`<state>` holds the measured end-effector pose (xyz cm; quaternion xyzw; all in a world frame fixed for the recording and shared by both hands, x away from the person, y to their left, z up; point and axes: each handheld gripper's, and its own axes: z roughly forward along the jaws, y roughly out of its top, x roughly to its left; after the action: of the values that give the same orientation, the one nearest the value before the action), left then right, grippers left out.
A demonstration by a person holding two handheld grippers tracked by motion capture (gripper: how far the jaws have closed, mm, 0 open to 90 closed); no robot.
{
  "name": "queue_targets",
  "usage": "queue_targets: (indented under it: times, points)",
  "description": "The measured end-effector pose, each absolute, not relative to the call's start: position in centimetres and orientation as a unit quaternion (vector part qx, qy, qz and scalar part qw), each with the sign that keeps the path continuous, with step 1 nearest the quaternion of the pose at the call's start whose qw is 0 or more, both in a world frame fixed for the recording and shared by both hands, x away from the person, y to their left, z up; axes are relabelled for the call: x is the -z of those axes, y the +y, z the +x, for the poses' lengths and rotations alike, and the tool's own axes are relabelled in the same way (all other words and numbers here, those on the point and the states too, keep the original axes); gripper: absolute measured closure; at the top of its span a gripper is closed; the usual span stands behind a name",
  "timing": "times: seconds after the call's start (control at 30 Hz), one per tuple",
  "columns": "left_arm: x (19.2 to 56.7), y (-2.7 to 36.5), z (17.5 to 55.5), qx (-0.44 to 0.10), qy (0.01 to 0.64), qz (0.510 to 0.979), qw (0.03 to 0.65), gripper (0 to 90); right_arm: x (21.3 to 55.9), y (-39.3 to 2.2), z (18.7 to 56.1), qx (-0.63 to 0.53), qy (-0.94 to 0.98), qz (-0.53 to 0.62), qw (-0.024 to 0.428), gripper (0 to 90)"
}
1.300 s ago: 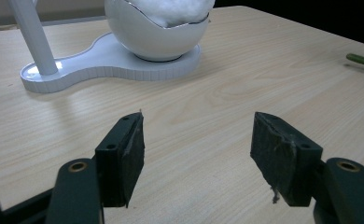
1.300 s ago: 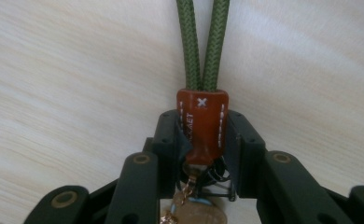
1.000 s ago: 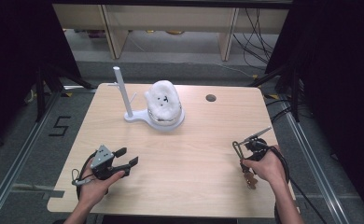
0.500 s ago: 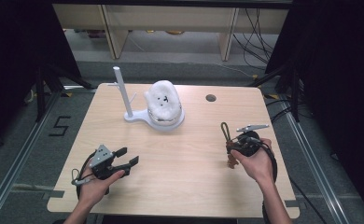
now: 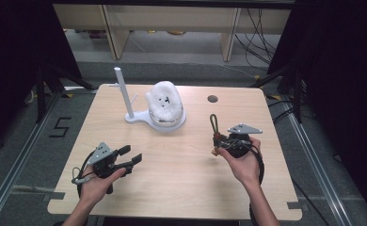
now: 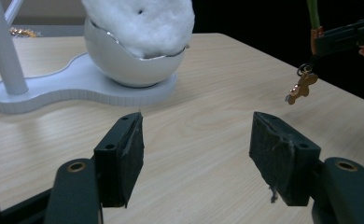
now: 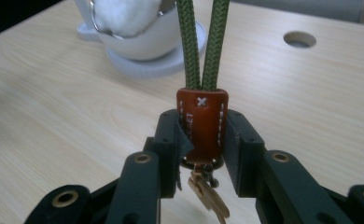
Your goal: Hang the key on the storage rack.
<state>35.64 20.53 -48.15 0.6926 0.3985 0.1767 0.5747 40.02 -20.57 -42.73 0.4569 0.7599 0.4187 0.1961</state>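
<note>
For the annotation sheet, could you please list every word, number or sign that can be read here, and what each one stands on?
"5": black figure on the grey floor left of the light wooden table.
"x": white stitched cross on the brown leather tab of the green cord keychain, clamped in the right gripper.
Stamped lettering down that tab's left edge: too small to read.

Table (image 5: 181, 160): pale wood-grain top, matt and smooth. Stand (image 5: 133, 117): matt white plastic with a finely ribbed edge. Bowl (image 6: 124, 65): glossy white, metallic rim. Filling (image 5: 164, 99): white, fluffy, cotton-like. Keychain (image 7: 202, 123): braided green cord, stitched brown leather tab, brassy metal charm. Gripper pads (image 6: 283, 158): rough, frayed black foam.
</note>
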Motion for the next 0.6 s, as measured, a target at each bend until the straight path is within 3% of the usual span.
queue_targets:
  times: [0.6]
  points:
    - [45.1, 17.8, 37.2, -0.146, 0.361, 0.686, 0.615, 41.4, 43.0, -14.8, 39.9, -0.488, 0.746, 0.407, 0.199, 69.5]
